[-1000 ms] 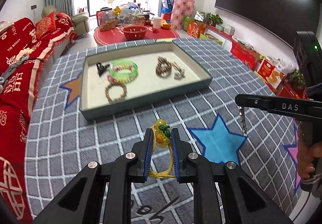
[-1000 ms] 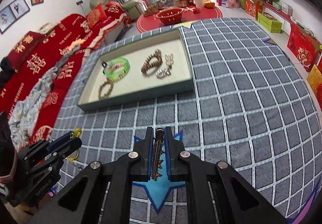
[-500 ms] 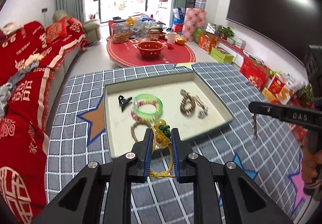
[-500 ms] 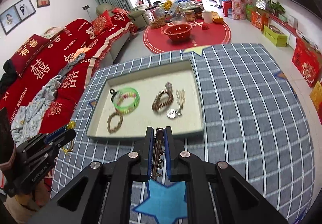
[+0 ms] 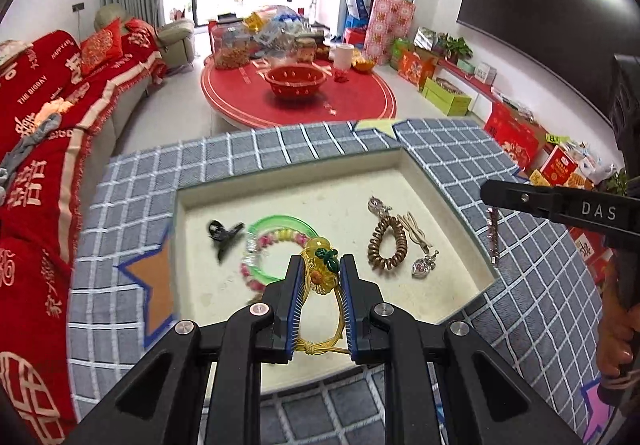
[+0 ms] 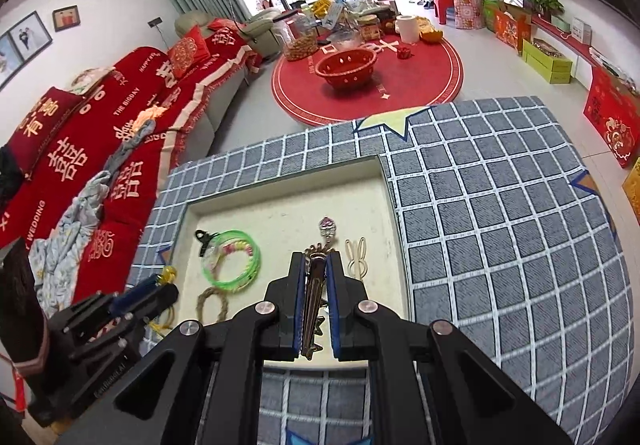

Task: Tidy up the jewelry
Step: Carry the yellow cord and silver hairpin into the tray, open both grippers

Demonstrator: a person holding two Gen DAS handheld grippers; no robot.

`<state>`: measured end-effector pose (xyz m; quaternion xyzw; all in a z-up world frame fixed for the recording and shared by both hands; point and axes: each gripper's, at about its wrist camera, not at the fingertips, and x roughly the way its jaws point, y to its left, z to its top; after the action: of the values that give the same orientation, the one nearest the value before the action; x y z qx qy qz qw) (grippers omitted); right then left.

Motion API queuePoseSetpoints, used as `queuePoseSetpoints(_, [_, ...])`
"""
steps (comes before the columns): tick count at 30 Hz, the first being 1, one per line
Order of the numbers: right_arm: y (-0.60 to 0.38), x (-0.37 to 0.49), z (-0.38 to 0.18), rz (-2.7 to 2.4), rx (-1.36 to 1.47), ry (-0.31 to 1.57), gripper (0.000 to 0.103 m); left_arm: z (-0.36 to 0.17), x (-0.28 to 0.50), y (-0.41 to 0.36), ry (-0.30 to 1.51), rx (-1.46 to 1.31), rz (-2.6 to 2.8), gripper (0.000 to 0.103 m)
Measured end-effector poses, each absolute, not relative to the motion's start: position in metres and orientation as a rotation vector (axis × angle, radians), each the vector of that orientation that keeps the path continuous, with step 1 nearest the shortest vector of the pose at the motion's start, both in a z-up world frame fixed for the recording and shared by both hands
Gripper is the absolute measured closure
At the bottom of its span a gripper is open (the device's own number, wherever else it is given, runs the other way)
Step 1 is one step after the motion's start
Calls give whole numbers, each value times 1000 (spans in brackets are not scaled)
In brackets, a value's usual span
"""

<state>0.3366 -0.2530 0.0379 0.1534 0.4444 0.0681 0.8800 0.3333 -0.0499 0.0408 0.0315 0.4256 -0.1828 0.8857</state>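
Observation:
My left gripper (image 5: 320,269) is shut on a yellow cord bracelet (image 5: 322,273) with yellow, green and orange beads, held above the near part of the tray (image 5: 448,201). My right gripper (image 6: 316,273) is shut on a metal hair clip (image 6: 314,301), also above the tray's (image 6: 392,205) near edge; the clip hangs from it in the left wrist view (image 5: 493,237). In the tray lie a black claw clip (image 5: 224,233), a green bangle (image 5: 276,245), a brown coil hair tie (image 5: 387,247), a heart pendant (image 5: 422,265) and a braided bracelet (image 6: 212,303).
The tray sits on a grey checked tablecloth (image 6: 500,225) with star patches. A red sofa (image 5: 44,133) stands left of the table. A round red table (image 5: 300,93) with a red bowl stands beyond it. Boxes line the right wall (image 5: 512,133).
Both grippers have moved forward from over the tablecloth to above the tray, each still holding its piece. The tray now looks closer and larger.

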Motion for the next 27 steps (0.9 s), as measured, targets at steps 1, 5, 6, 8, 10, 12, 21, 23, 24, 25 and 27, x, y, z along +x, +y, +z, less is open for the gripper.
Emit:
queuePoseSetpoints(1, [-253, 340, 34, 138, 318, 933, 92, 36, 336, -53, 893, 68, -381, 72])
queuePoseSetpoints(5, [-252, 355, 9, 128, 305, 970, 92, 15, 344, -67, 919, 86, -375, 72])
queuePoseSetpoints(6, [-252, 358, 3, 126, 305, 978, 92, 11, 346, -70, 928, 85, -376, 72])
queuePoseSetpoints(8, [-255, 363, -7, 129, 320, 992, 92, 5, 348, -75, 940, 89, -376, 72])
queuePoseSetpoints(10, [-256, 367, -16, 135, 327, 998, 92, -2, 350, -79, 946, 104, -370, 72])
queuePoseSetpoints(12, [-255, 371, -22, 138, 331, 1003, 92, -8, 350, -82, 953, 116, -364, 72])
queuePoseSetpoints(21, [-251, 382, -44, 145, 348, 1032, 92, -26, 351, -92, 967, 169, -342, 71])
queuePoseSetpoints(23, [-251, 382, -47, 144, 344, 1035, 92, -27, 350, -94, 962, 185, -337, 71])
queuePoseSetpoints(24, [-251, 383, -48, 144, 340, 1037, 92, -28, 350, -95, 960, 194, -333, 71])
queuePoseSetpoints(25, [-251, 383, -49, 143, 338, 1040, 92, -28, 349, -96, 957, 201, -330, 71])
queuePoseSetpoints(27, [-251, 383, -51, 142, 338, 1045, 92, -30, 349, -98, 959, 210, -327, 71])
